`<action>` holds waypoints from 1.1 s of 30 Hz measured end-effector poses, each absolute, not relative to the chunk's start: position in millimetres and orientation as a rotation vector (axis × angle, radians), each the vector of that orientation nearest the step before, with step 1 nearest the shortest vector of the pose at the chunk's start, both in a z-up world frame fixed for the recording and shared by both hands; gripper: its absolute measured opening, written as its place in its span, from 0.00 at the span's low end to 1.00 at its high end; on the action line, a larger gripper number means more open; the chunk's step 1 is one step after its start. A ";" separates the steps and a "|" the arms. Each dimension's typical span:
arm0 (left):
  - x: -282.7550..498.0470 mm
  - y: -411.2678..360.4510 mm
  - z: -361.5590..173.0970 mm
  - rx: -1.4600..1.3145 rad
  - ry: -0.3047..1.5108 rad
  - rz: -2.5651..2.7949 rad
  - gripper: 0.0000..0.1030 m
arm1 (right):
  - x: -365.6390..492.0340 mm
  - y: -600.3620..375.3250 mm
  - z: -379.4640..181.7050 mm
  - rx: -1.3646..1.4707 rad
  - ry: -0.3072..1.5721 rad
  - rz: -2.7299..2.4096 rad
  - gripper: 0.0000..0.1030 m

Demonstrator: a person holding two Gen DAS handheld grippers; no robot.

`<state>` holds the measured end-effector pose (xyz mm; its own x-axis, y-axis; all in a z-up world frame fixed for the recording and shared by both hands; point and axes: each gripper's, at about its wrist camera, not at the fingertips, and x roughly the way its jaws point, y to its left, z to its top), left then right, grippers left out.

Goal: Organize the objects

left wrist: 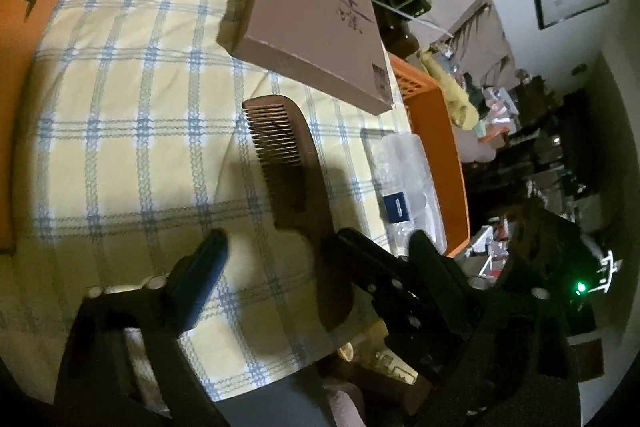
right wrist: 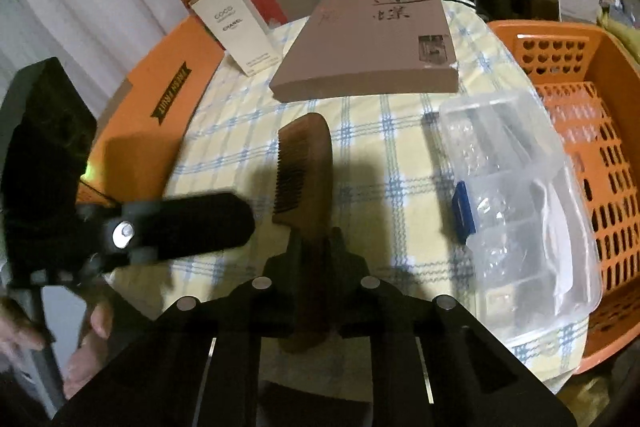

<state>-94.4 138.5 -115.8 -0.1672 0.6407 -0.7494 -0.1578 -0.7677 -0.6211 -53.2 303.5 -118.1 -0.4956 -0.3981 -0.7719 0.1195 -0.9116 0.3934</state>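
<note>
At centre frame, our right gripper point(right wrist: 314, 243) pinches the wooden comb point(right wrist: 306, 163) over the checked tablecloth point(right wrist: 380, 155); our left gripper point(left wrist: 276, 251) hangs spread.

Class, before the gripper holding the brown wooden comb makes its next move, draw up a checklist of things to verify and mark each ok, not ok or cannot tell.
1. Right gripper shut on the brown wooden comb at its handle: ok.
2. Comb lifted clear of the yellow checked tablecloth: cannot tell.
3. Left gripper open and holding nothing: ok.
4. Left gripper clear of the comb: not ok, it hovers close beside it.
5. Orange perforated plastic basket within view and free to receive things: ok.
6. Clear plastic container out of the way to the basket: not ok, it sits between comb and basket.
</note>
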 end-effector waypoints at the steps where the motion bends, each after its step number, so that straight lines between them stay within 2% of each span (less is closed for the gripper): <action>1: -94.8 138.9 -115.7 -1.576 -0.556 1.985 0.81 | -51.5 302.6 -117.8 1.374 -0.415 -2.449 0.09; 4: -95.6 139.3 -116.1 -1.581 -0.573 1.985 0.81 | -46.2 295.9 -113.8 1.380 -0.348 -2.486 0.12; 5: -96.2 139.9 -116.7 -1.582 -0.570 1.986 0.81 | -43.2 291.8 -111.0 1.385 -0.296 -2.531 0.18; 6: -96.0 140.7 -116.6 -1.582 -0.565 1.988 0.81 | -41.1 288.7 -109.3 1.385 -0.255 -2.564 0.28; 8: -96.3 141.2 -117.0 -1.583 -0.560 1.991 0.81 | -36.4 282.1 -108.3 1.380 -0.187 -2.592 0.33; 18: -93.5 138.5 -112.7 -1.593 -0.487 2.046 0.81 | -23.5 263.7 -112.9 1.427 -0.021 -2.647 0.34; 24: -92.5 132.9 -113.7 -1.599 -0.499 2.038 0.81 | -14.4 247.0 -116.6 1.405 0.147 -2.701 0.32; 25: -92.2 133.1 -115.4 -1.605 -0.506 2.027 0.82 | -14.1 246.7 -116.6 1.401 0.147 -2.700 0.26; 26: -91.9 133.2 -117.4 -1.612 -0.512 2.015 0.82 | -14.3 247.2 -116.8 1.397 0.130 -2.686 0.25; 30: -88.2 135.1 -116.9 -1.609 -0.506 2.003 0.83 | -15.0 250.6 -115.5 1.421 0.100 -2.657 0.24; 33: -83.9 138.2 -117.8 -1.607 -0.524 1.962 0.83 | -15.5 257.4 -113.1 1.437 -0.022 -2.591 0.24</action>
